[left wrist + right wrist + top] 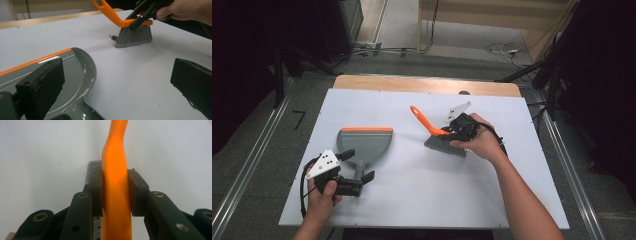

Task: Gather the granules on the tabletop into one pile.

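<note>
My right tool (451,131) is clamped on the orange handle of the one hand brush (438,136), its jaws pressing each side of the handle just above the bristles. I hold it there, at about two o'clock on the white worktop (422,190), so the grey bristles stand on the surface, I judge ready to sweep. A single small dark-red scrap (114,37) lies just beside the bristles. My left tool (358,171) sits at eight o'clock with its jaws apart, one either side of the handle of the one grey dustpan (364,144), not gripping it. The pan lies flat, its orange lip toward twelve o'clock, probably waiting to catch the scrap.
</note>
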